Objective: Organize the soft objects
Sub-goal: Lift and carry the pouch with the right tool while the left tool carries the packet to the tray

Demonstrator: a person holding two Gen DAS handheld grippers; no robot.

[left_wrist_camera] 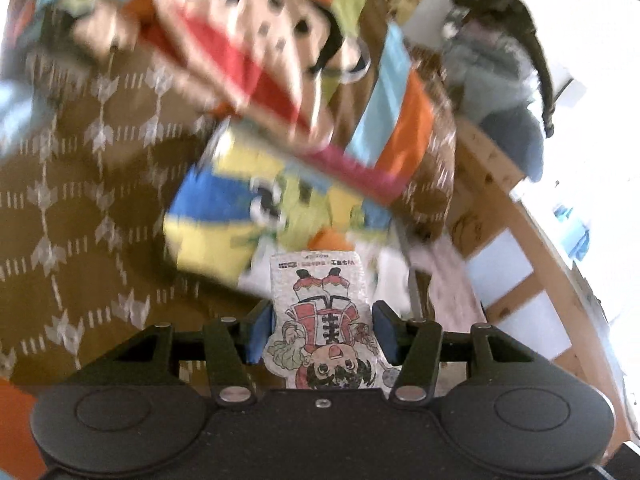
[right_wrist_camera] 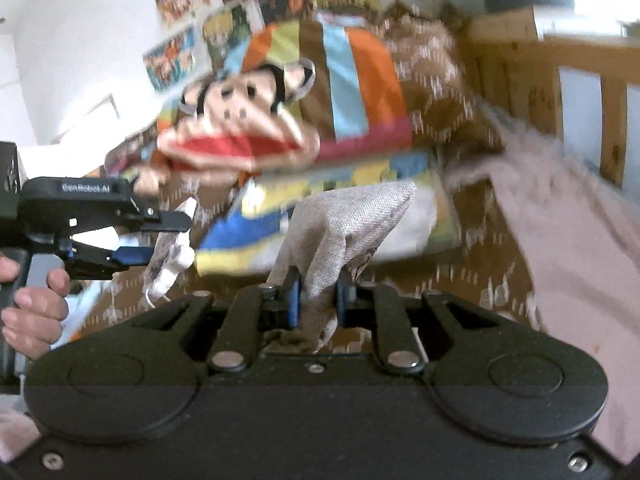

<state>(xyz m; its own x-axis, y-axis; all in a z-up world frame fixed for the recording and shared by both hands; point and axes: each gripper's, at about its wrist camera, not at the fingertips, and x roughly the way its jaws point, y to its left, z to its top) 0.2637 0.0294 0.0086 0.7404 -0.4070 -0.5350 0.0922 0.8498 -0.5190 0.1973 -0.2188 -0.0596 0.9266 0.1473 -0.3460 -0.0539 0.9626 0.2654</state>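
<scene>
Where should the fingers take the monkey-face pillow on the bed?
By the open-mouth edge of the monkey-face pillow, coming from the front: it juts clear over the yellow-and-blue cushion beneath, and the rest is backed by the striped pillow.

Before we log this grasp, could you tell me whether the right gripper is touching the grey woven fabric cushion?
Touching. The right wrist view shows the right gripper with its blue fingers pinched against the grey woven fabric cushion, whose corner bunches between them.

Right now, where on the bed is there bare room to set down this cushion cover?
Bare brown bedspread lies left of the yellow-blue cushion. It is crowded around the monkey cushion and striped pillow, and by the pink blanket at the wooden rail.
</scene>
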